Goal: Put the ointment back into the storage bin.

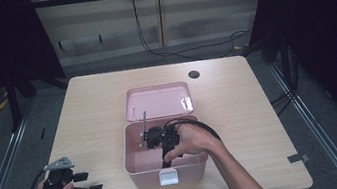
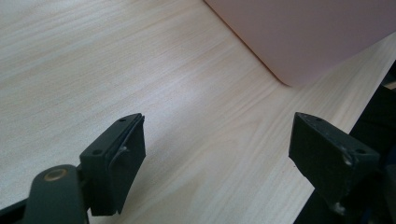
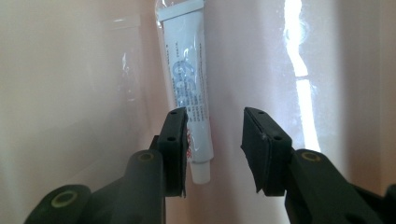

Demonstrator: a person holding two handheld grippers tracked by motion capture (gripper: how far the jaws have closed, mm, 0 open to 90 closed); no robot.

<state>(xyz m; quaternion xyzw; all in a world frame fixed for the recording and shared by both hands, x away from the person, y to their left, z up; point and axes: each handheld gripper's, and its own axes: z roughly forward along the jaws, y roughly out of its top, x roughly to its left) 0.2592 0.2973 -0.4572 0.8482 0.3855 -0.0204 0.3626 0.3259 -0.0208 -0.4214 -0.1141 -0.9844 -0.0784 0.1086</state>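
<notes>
An open pink box [image 1: 133, 166] stands in the middle of the table, its lid [image 1: 157, 100] laid back behind it. My right gripper [image 1: 157, 140] reaches down into the box, held by a hand. In the right gripper view its jaws [image 3: 212, 144] stand open over the pink floor [image 3: 70, 93]. A white tube with blue print [image 3: 189, 84] lies there in clear wrapping, its cap end partly behind the left jaw, and no pad presses on it. My left gripper [image 1: 89, 183] rests open near the table's front left edge, nothing between its jaws [image 2: 219, 144].
The pink box's corner [image 2: 308, 32] is close ahead of the left gripper. A white latch [image 1: 170, 176] sits on the box's front wall. The wooden table [image 1: 245, 113] has a dark cable hole [image 1: 194, 74] at the back right. Cables lie on the floor beyond.
</notes>
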